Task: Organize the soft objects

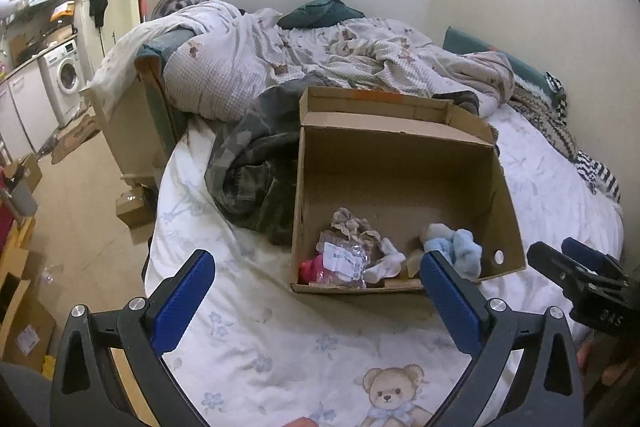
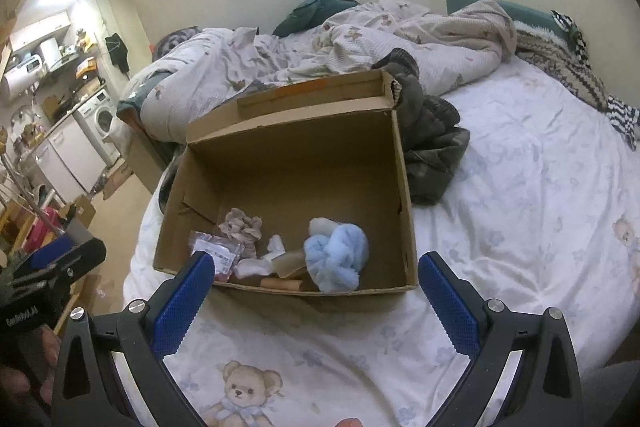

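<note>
Hovering over the bed [image 1: 256,339], the left tongs [image 1: 316,291] are standing released, blue pads [image 1: 182,301] spread wide and gripping nothing. The right tongs [image 2: 314,291] are hanging the same way, released and empty, just short of the box [image 2: 404,195]. Each view is catching the other tool at its edge: the right tongs [image 1: 576,267] are showing at the right of the left view, and the left tongs [image 2: 52,267] at the left of the right view, though from those angles I cannot tell how their jaws are set.

The box [image 1: 504,187] is sitting open on the bed, and the soft things are lying in its near end. The right view is looking down into it and showing the blue fluff [image 2: 336,255] whole, with a white sock [image 2: 256,269], a beige scrunchie [image 2: 240,225], a plastic packet [image 2: 218,251] and a cardboard tube [image 2: 280,283] by the near wall. In the left view the right pad is covering part of the blue fluff [image 1: 460,251], but a pink item [image 1: 316,265] is showing beside the packet [image 1: 344,259], which the right view's pad is hiding.

A camouflage jacket [image 1: 248,163] is lying against the box, with a rumpled duvet [image 1: 320,59] behind it. A bear print [image 2: 248,391] is showing on the sheet near both tongs. A washer [image 1: 66,77] is standing in the far kitchen.
</note>
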Tool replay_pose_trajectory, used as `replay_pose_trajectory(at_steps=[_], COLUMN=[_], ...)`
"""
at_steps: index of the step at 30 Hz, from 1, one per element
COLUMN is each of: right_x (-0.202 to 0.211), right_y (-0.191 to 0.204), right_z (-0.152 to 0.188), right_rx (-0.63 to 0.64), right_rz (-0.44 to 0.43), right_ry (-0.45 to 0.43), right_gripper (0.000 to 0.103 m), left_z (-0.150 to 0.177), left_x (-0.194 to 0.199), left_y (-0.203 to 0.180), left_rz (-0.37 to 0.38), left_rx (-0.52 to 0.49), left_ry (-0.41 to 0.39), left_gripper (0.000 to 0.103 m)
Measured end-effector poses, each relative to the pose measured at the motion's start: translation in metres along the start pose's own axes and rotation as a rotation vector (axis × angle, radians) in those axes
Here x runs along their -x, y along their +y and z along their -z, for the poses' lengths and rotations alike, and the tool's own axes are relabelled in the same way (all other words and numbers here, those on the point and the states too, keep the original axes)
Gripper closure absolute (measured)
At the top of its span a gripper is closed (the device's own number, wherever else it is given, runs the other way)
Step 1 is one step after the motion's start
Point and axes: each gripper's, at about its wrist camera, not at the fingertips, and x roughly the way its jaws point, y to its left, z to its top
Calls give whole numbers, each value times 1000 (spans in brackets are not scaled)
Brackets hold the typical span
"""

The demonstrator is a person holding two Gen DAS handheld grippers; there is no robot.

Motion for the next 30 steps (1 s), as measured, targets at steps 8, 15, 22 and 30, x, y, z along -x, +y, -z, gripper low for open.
replay_pose_trajectory(at_steps=[8,15,22,30], right_x=[-8,-11,-12,-12], right_y=[2,6,5,6], right_z=[4,5,4,4], right_rx=[-10,8,4,11], right_rz=[-15,0,10,18], right_ry=[39,47,47,44], right_gripper=[0,0,0,0], left_z=[4,3,3,2], left_x=[-10,-7,-6,-6], left_y=[-8,-13,-13,-10], left_rz=[8,28,30,35], left_rx=[-17,-32,-26,-2], left_ry=[20,11,13,22], left_gripper=[1,1,1,1])
